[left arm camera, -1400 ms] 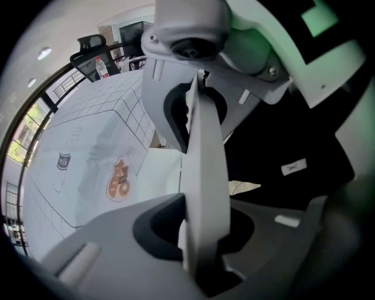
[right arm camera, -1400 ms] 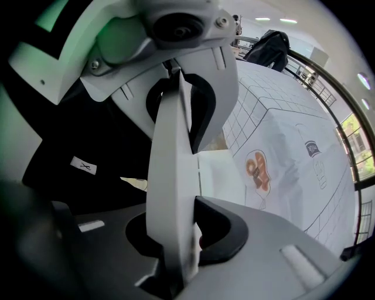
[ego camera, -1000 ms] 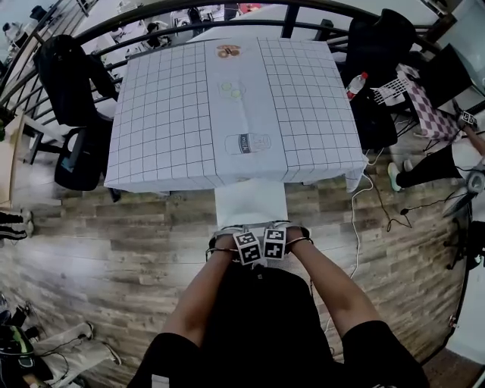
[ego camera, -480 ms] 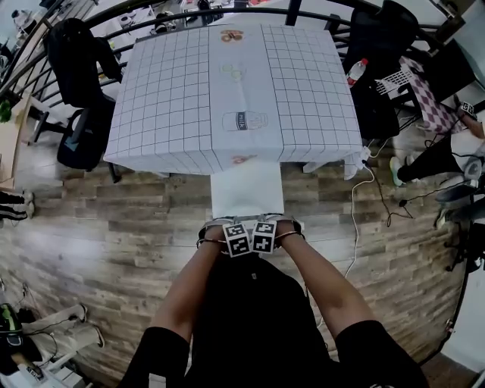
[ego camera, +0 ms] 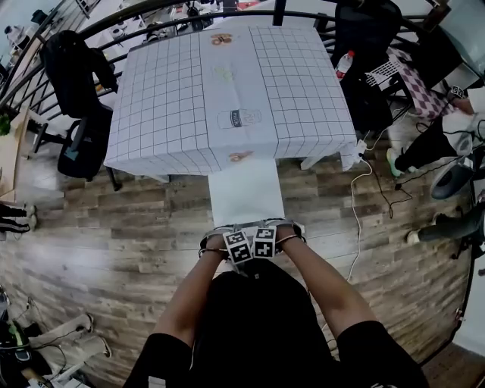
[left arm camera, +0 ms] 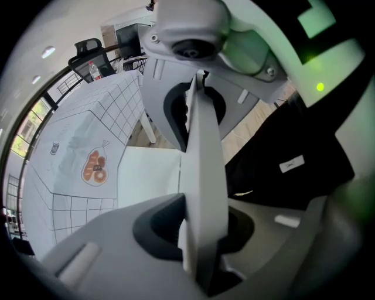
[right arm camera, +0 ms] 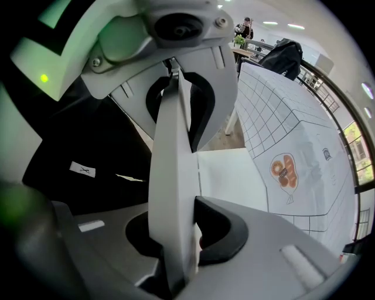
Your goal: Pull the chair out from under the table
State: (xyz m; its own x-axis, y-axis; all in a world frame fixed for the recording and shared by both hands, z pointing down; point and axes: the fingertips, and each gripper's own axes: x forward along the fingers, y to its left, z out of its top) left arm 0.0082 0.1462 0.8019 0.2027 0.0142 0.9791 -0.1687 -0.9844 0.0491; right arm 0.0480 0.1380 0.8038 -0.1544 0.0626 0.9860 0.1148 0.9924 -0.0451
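Left gripper [left arm camera: 202, 176] and right gripper [right arm camera: 173, 176] clamping chair [ego camera: 246, 193] back, side by side, jaws narrowed onto it. Seat showing partly out from under table [ego camera: 167, 114].

Advising: drawing straight back, both hands pulling evenly, avoiding twisting or tipping.

Counting: one chair, one table, two grippers.

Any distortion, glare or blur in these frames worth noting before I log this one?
Head view: fisheye bends the railing and the plank floor, which has a pale sheen at left; the table is sharp. Left gripper view: black corners, the chair back between the jaws is soft, green glow at right. Right gripper view: likewise, glow at left.
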